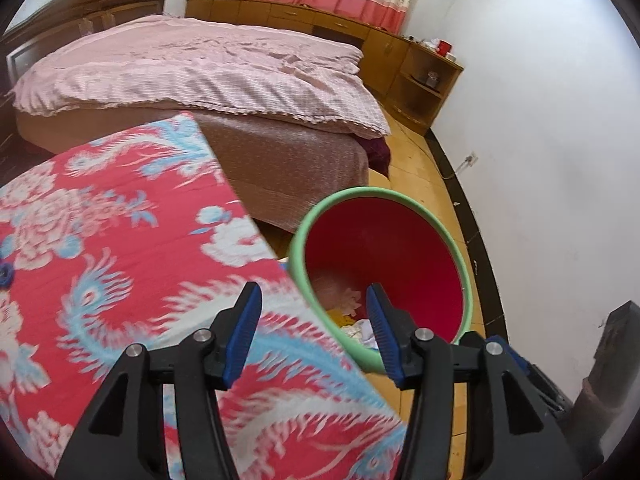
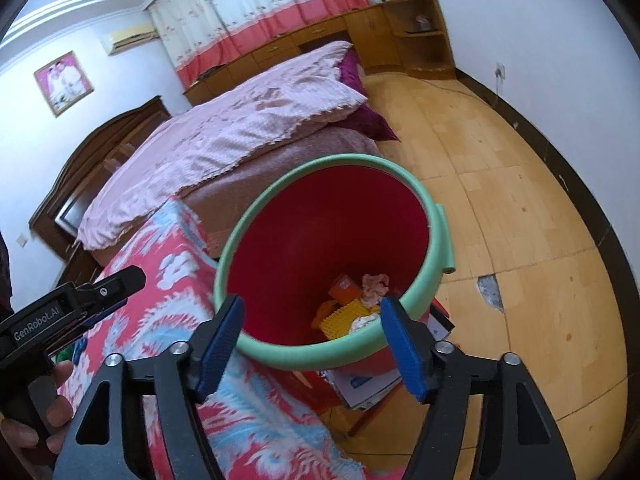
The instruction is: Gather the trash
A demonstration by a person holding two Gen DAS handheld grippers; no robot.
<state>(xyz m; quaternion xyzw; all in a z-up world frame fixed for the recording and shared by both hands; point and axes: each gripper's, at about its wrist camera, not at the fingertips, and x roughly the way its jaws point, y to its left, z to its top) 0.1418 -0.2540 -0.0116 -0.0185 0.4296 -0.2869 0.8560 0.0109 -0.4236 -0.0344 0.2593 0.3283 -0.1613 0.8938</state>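
A red bin with a green rim (image 1: 460,256) (image 2: 424,204) stands on the floor beside a table draped in a red, blue and white floral cloth (image 1: 120,248) (image 2: 176,288). Inside the bin lie a crumpled tissue (image 2: 375,283), an orange packet (image 2: 344,286) and a yellow mesh piece (image 2: 346,316). My left gripper (image 1: 312,312) is open with nothing between its blue pads, over the cloth's edge and the bin's near rim. My right gripper (image 2: 312,328) is open and empty, above the bin's near rim. In the right wrist view the left gripper (image 2: 116,284) is held by a hand at the far left.
A bed with a pink quilt (image 1: 192,64) (image 2: 224,128) fills the space behind the bin. Wooden cabinets (image 1: 416,68) line the far wall under curtains. Papers and a box (image 2: 372,384) lie under the bin's right side. Wooden floor (image 2: 520,240) extends to the right.
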